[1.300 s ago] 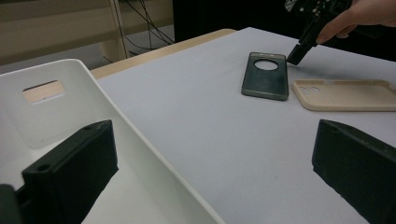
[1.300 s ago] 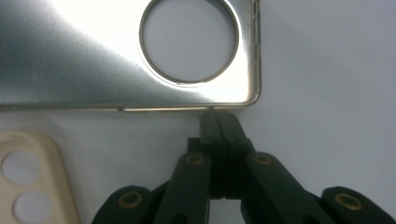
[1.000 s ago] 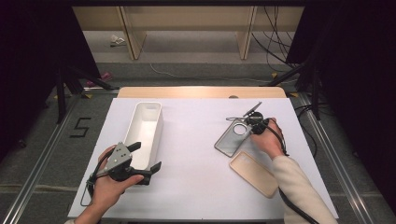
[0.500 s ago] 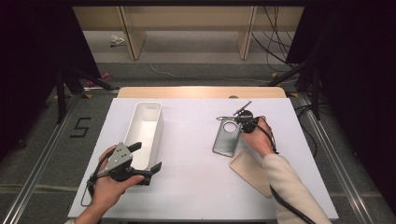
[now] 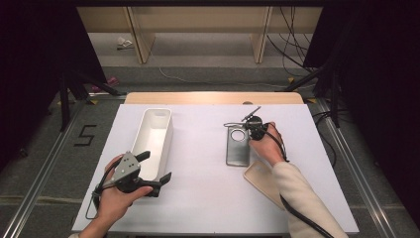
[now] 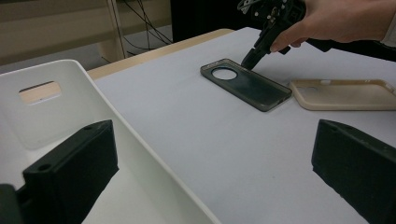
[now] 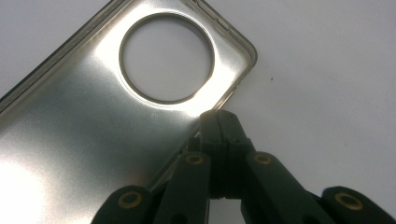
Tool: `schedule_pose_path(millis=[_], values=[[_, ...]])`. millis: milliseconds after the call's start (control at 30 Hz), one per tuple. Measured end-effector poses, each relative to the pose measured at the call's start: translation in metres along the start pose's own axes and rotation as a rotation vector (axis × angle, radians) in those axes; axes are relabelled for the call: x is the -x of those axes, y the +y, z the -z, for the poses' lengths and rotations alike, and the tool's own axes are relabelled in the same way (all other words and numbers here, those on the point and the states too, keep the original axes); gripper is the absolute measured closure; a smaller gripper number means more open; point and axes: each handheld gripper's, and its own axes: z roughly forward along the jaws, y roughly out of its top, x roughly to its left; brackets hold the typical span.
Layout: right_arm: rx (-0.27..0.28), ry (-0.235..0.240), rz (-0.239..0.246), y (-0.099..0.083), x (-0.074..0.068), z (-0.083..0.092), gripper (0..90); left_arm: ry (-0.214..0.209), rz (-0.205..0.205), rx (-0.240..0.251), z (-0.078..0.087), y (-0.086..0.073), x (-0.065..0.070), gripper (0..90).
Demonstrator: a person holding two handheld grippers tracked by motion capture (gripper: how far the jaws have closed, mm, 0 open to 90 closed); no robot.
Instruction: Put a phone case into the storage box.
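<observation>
White paper covers the desk [image 5: 198,198]. Right of centre in the high view, the right hand-held gripper [image 5: 251,130] is clamped on the grey phone case [image 5: 237,148] edge; slide it gently, keeping that thin rim pinched. The right gripper view shows the pinch beside the round cutout [image 7: 166,58]. The left hand-held gripper [image 5: 157,168] hangs with jaws apart by the white bin [image 5: 154,136].

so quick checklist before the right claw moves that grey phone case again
1. Right claw shut on the rim of the grey phone case: ok, jaws pinch its edge near the round cutout.
2. Case lifted off the table: cannot tell, it looks flat.
3. Beige case apart from the grey one: ok, a small gap shows.
4. White bin free inside: ok, nothing visible in it.
5. Left claw out of the way: ok, open, by the bin's near end.
</observation>
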Motion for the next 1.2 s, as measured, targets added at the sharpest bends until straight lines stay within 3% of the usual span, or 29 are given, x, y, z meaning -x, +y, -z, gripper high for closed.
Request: schedule_pose_path(millis=[233,333,367,467,500,533,600,633,667,733,867,1033,1167,1200], values=[[0.000,0.005,-0.005,0.000,0.001,0.001,88.0,-0.002,-0.001,-0.001,0.000,0.000,0.000,0.0],[0.011,0.010,-0.004,-0.001,0.003,0.006,77.2,-0.001,0.000,-0.001,0.000,0.000,0.000,0.0],[0.011,0.010,-0.004,-0.001,0.003,0.006,77.2,-0.001,0.000,-0.001,0.000,0.000,0.000,0.0],[0.065,0.016,0.056,-0.004,0.004,0.023,55.2,-0.003,0.001,-0.003,0.000,0.000,0.000,0.0],[0.065,0.016,0.056,-0.004,0.004,0.023,55.2,-0.003,0.001,-0.003,0.000,0.000,0.000,0.0],[0.072,0.029,0.092,-0.006,0.004,0.032,44.6,-0.005,-0.003,-0.004,0.000,0.000,0.001,0.0],[0.073,0.041,0.154,-0.011,0.002,0.038,35.2,-0.007,-0.004,-0.006,0.000,0.000,0.001,0.0],[0.073,0.041,0.154,-0.011,0.002,0.038,35.2,-0.007,-0.004,-0.006,0.000,0.000,0.001,0.0],[0.072,0.051,0.196,-0.017,-0.001,0.043,28.2,-0.008,-0.001,-0.006,-0.001,0.000,0.002,0.0],[0.071,0.059,0.206,-0.019,-0.003,0.046,26.3,-0.008,-0.003,-0.007,-0.001,0.000,0.003,0.0],[0.082,0.080,0.271,-0.029,-0.011,0.056,17.7,-0.009,-0.005,-0.011,-0.001,0.000,0.003,0.0],[0.086,0.092,0.307,-0.033,-0.017,0.062,17.4,-0.008,-0.003,-0.010,-0.001,-0.001,0.002,0.1],[0.074,0.107,0.370,-0.035,-0.025,0.066,17.6,-0.008,-0.003,-0.012,-0.001,-0.001,0.003,0.1],[0.065,0.112,0.410,-0.035,-0.030,0.067,18.8,-0.009,-0.004,-0.013,-0.001,-0.001,0.003,0.1]])
